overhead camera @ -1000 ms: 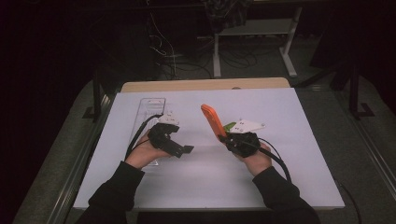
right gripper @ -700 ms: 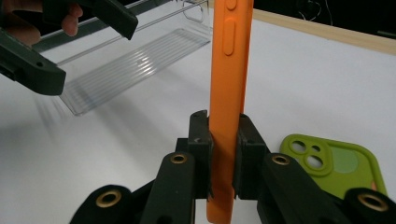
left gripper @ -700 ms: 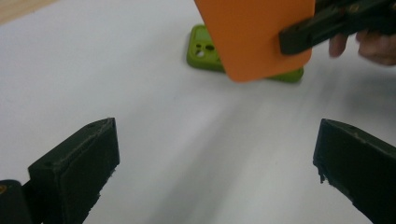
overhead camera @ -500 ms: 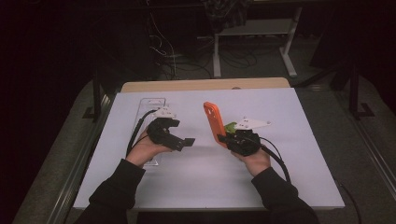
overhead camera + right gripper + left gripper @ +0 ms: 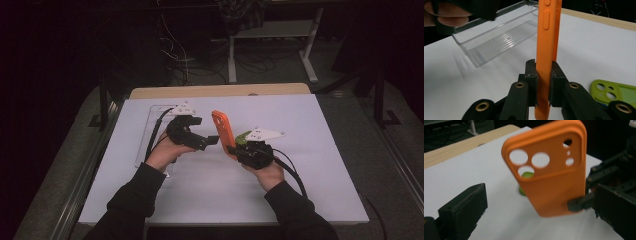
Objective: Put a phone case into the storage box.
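Above the white table (image 5: 310,150), the right gripper (image 5: 231,150) clamps the orange phone case (image 5: 222,131) upright; the left gripper (image 5: 210,143) — jaws wide, empty — has risen and closed in beside it, likely for a handover.

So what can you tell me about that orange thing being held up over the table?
It is an orange phone case, empty, of smooth matte rubbery-looking material. Its back has three large round camera holes and three smaller openings inside a raised border; one side edge carries moulded buttons. It stands upright above the white table, touching nothing below. The right gripper is shut on its lower edge, pads pressing both faces. The left gripper, jaws open, sits close beside it; I cannot tell that it touches.
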Demonstrator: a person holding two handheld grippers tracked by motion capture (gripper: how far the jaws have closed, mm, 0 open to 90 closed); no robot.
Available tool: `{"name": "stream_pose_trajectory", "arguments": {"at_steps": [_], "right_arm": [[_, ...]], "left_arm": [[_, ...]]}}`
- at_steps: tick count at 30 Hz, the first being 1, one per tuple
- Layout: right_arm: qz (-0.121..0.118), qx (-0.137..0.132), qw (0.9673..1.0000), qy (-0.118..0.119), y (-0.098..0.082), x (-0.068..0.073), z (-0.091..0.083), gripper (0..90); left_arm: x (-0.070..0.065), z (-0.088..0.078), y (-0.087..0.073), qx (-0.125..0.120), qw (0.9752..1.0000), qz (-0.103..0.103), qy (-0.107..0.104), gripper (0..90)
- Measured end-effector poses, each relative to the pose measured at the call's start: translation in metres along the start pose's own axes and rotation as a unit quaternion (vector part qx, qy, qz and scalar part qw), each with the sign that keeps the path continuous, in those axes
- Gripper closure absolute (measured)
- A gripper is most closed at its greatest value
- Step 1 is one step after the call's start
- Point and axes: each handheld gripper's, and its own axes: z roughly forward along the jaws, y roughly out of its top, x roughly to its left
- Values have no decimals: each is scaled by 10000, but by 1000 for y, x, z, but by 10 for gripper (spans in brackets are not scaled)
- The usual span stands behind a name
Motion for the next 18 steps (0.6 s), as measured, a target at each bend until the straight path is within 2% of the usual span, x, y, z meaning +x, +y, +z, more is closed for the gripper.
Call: {"name": "stream_pose_trajectory", "arguments": {"at_steps": [3, 12, 18], "right_arm": [[-27, 0, 10000, 30, -1, 2, 2, 783], [-65, 18, 9998, 172, -3, 12, 10, 783], [-73, 39, 9997, 214, -3, 15, 13, 783]], "left_arm": [[1, 3, 0, -56, 10000, -44, -59, 0], [6, 4, -4, -265, 9993, -269, -65, 0], [4, 6, -5, -341, 9991, -244, -53, 0]]}}
